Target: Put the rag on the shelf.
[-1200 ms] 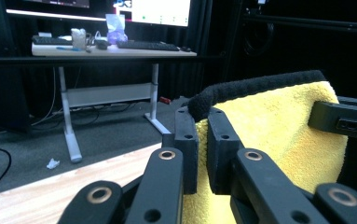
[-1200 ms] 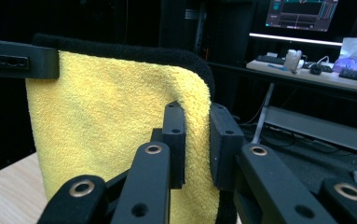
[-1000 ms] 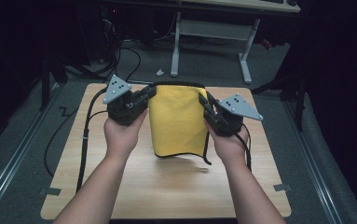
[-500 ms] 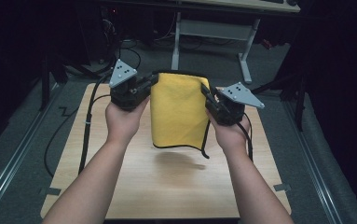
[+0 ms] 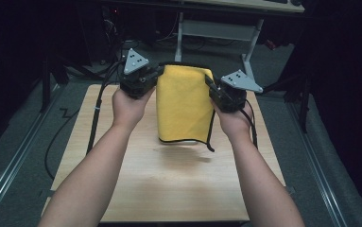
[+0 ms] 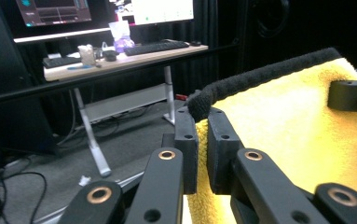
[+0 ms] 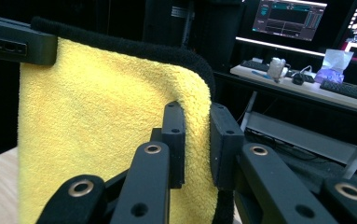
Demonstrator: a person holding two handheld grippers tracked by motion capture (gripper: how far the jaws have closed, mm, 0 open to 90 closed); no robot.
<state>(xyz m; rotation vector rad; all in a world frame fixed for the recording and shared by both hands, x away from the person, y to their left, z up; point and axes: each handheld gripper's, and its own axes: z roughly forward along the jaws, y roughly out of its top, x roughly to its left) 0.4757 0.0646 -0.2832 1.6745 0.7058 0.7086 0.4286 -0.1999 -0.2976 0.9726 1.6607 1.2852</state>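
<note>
Currently: yellow cloth [image 5: 184,106], black-edged, hanging clear above table [image 5: 169,189]. Soft, light, limp terry; sags unless corners pinched. Left gripper [image 5: 156,75] and right gripper [image 5: 211,86] each clamped on top corner.

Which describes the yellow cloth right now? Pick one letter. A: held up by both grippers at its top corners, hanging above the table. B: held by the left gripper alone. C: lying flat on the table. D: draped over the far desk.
A: the left gripper and the right gripper each clamp a top corner of the yellow cloth, which hangs above the table.
</note>
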